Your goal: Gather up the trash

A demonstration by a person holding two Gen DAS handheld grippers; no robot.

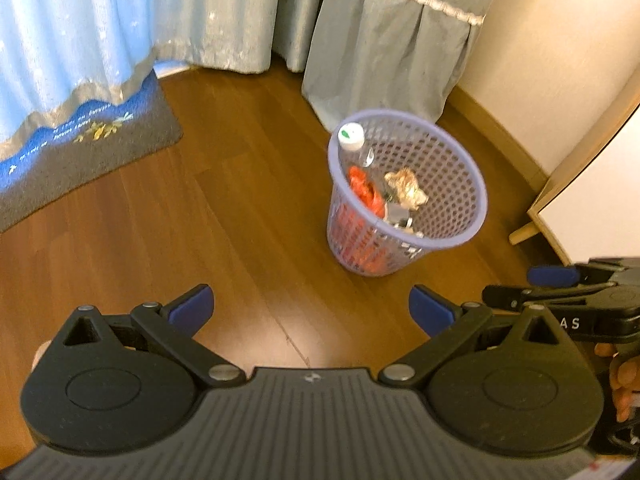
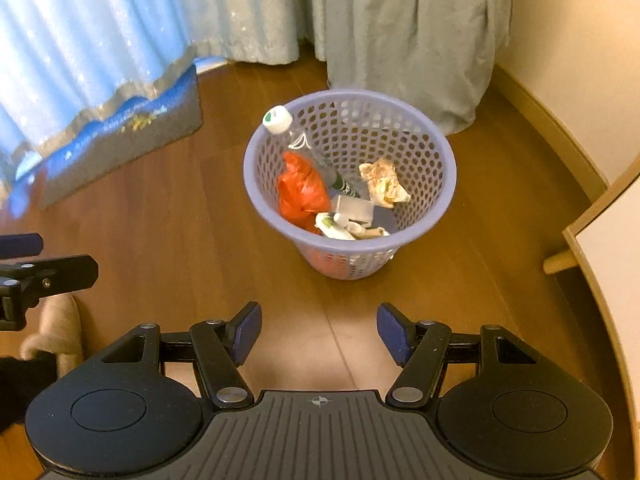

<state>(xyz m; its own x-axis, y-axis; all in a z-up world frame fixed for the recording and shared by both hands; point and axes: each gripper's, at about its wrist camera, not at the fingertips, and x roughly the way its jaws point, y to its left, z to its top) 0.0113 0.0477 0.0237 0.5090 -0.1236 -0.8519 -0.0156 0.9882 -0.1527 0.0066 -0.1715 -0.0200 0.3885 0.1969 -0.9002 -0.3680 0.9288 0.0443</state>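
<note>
On the wood floor, beside the grey skirted drape [image 2: 416, 40]: lilac mesh basket [image 2: 446, 176], upright, holding bottle [image 2: 298, 136], red bag [image 2: 300, 192], crumpled paper [image 2: 384, 182]. Light, flexy plastic, likely tippy. Best grabbed at rim. Left gripper [image 1: 310, 312] and right gripper [image 2: 319, 334] both released, empty, short of basket.

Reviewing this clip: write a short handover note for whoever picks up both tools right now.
Left tool: open, empty, over bare wood floor.
Right tool: open, empty, pointed toward the basket.
Purple basket stands upright on the floor near the curtains, holding a clear bottle, an orange bag, crumpled paper and small scraps.
Done: that trash is in the basket.
Left: no loose trash is visible on the floor in either view; check elsewhere.
</note>
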